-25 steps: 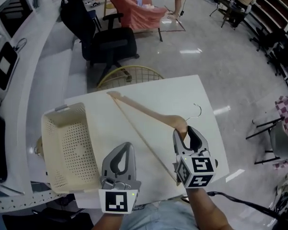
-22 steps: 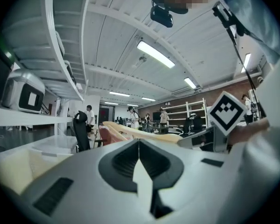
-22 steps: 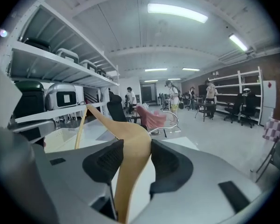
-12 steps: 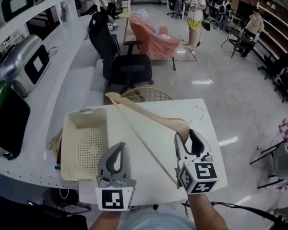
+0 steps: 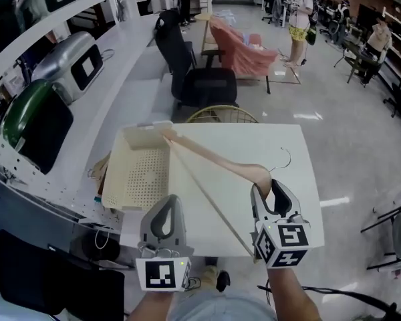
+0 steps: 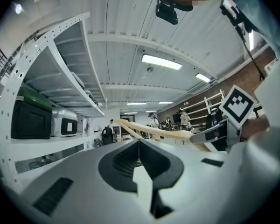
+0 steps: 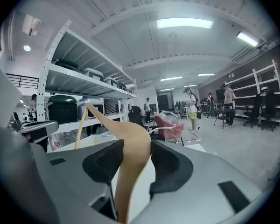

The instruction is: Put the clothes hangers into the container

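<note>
A wooden clothes hanger (image 5: 210, 159) with a metal hook (image 5: 285, 159) hangs above the white table (image 5: 254, 139). My right gripper (image 5: 271, 186) is shut on its curved shoulder just below the hook. In the right gripper view the wood (image 7: 130, 139) fills the gap between the jaws of my right gripper (image 7: 133, 160). The hanger's far tip reaches over the near right corner of the cream perforated basket (image 5: 137, 179). My left gripper (image 5: 166, 204) hovers near the table's front edge, shut and holding nothing. In the left gripper view my left gripper (image 6: 139, 146) has its jaws together, and the hanger (image 6: 154, 132) crosses ahead.
A yellow wire chair (image 5: 222, 116) and a black office chair (image 5: 200, 82) stand beyond the table. A long white counter with a green case (image 5: 37, 122) and a silver one (image 5: 70, 62) runs along the left. People stand far back in the room.
Both grippers have risen and shifted left. The hanger has come off the table, and its far tip now reaches over the basket's corner instead of lying to its right.
</note>
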A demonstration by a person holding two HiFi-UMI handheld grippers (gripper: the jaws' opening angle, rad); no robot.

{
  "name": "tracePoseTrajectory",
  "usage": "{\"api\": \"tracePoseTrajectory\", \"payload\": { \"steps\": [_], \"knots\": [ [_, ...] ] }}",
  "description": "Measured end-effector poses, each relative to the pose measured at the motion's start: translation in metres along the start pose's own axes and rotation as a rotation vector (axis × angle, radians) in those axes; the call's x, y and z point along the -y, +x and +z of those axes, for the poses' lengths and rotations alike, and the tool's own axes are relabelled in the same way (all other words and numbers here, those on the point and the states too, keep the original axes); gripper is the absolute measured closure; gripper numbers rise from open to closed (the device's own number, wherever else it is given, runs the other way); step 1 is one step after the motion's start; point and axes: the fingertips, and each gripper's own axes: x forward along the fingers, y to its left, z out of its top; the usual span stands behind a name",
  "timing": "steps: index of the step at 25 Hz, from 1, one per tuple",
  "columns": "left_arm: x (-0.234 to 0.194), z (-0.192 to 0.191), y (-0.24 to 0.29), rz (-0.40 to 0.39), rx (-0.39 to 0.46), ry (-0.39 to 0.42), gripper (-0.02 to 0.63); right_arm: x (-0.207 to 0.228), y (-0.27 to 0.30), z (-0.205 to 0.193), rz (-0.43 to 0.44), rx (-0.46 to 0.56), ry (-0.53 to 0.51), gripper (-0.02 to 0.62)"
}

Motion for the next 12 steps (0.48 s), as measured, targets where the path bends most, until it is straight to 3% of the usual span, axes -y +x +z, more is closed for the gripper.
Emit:
{"api": "tracePoseTrajectory", "payload": {
  "steps": [9, 12],
  "knots": [
    [-0.008, 0.004, -0.032, 0.054, -0.021, 0.041, 0.594, -0.023, -0.005, -0.021, 0.065, -0.034, 0.026, 0.402],
    [-0.013, 0.000, -0.036, 0.066, -0.049, 0.010, 0.594, -0.032, 0.002, -0.021, 0.081, -0.032, 0.030, 0.402]
  ]
}}
